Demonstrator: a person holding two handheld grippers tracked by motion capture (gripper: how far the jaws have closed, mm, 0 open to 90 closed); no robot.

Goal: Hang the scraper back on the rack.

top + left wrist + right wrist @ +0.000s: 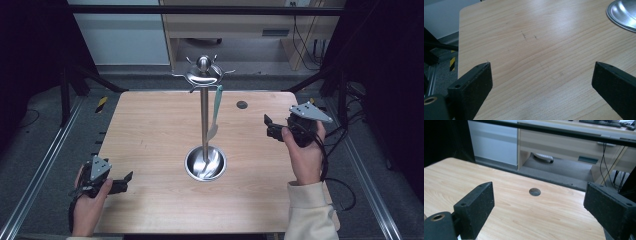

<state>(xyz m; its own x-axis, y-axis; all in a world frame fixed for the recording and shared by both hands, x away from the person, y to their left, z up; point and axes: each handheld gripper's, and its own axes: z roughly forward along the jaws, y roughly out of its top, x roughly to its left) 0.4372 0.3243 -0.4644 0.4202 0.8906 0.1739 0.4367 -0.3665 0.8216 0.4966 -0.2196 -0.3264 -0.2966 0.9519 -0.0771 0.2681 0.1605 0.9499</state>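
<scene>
Pale green utensil (216, 112), perhaps a spatula, hangs from steel rack (204, 120).

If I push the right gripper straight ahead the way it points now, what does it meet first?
Probably nothing at once: the right gripper is open and faces bare table, with the small dark hole ahead. Beyond that is the table's far edge, though its height above the table is hard to judge.

— What do the tools look like?
— Both the left gripper (125, 181) and the right gripper (268, 126) are black, each topped by a grey three-cornered plate with screws; black cables trail off

— And the jaws?
— Flat black rough-faced pads

— Clothing?
— A cream sleeve (310, 210) on the right arm
</scene>
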